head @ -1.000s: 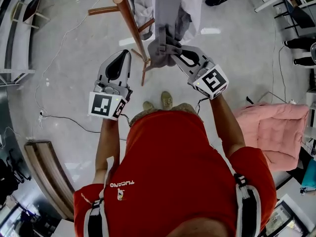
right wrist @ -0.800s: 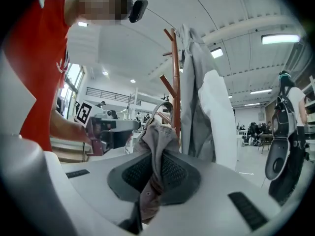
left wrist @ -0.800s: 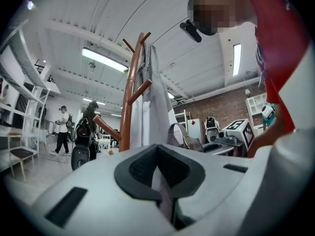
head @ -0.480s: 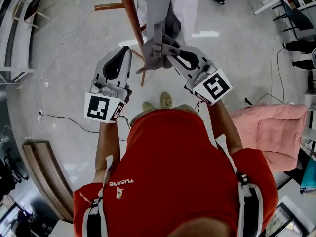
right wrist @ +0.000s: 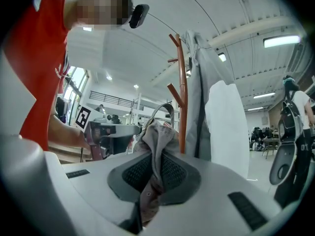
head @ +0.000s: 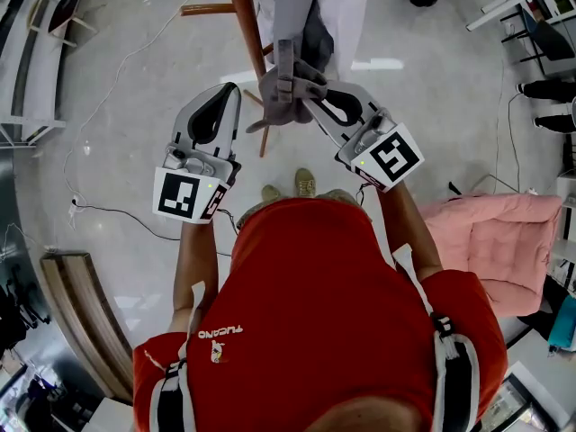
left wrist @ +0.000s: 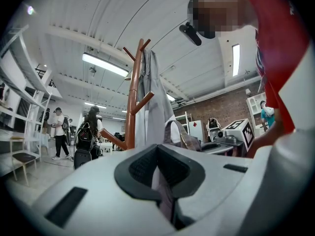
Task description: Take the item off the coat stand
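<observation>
The brown wooden coat stand [head: 245, 14] rises just ahead of me, with grey and white garments [head: 310, 7] hanging from it. My right gripper [head: 306, 97] is shut on a bunched grey cloth item [head: 281, 93] with a strap loop, held right beside the pole. In the right gripper view the cloth [right wrist: 156, 141] runs up out of the gripper [right wrist: 153, 156], with the stand [right wrist: 181, 97] behind it. My left gripper [head: 229, 93] hovers to the left of the pole, shut, apart from the cloth. In its own view this gripper [left wrist: 160, 149] faces the stand [left wrist: 132, 97].
A pink padded seat [head: 508, 241] stands on the floor at my right. A cable [head: 117, 214] trails across the floor at the left, near a wooden bench [head: 85, 322]. People [left wrist: 61, 132] and a black backpack [left wrist: 83, 139] are in the background.
The right gripper with the grey item has shifted slightly left and up the view, close against the pole. Over the last half second almost nothing moves. The left gripper stays put.
</observation>
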{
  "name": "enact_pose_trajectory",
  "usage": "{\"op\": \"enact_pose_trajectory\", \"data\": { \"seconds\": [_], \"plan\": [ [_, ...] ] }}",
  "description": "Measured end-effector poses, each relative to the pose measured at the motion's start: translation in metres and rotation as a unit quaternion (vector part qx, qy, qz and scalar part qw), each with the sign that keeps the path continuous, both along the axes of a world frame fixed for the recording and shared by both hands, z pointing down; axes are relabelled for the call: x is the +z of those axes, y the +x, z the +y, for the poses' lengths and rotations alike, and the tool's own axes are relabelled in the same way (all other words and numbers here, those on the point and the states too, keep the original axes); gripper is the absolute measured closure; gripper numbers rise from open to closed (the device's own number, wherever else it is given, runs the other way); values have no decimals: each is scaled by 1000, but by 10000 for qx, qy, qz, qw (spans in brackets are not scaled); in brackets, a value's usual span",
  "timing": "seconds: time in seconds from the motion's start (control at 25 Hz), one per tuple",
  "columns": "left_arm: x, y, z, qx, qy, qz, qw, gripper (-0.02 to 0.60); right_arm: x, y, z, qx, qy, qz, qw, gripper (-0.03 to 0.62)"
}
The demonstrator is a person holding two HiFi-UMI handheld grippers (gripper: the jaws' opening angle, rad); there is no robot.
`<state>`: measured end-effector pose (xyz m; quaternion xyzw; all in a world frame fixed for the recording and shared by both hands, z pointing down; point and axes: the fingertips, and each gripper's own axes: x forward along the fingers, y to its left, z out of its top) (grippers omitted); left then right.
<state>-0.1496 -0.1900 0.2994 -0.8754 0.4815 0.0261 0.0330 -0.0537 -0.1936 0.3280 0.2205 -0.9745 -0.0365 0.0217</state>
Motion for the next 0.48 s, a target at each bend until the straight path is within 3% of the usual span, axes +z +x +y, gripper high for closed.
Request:
{"op": "enact_pose_trajectory", "data": {
  "seconds": [0.48],
  "plan": [
    [0, 0, 5, 61, 7, -6, 10000, 572, 5, -1, 7, 14, -147, 80, 9999, 551]
  ]
}}
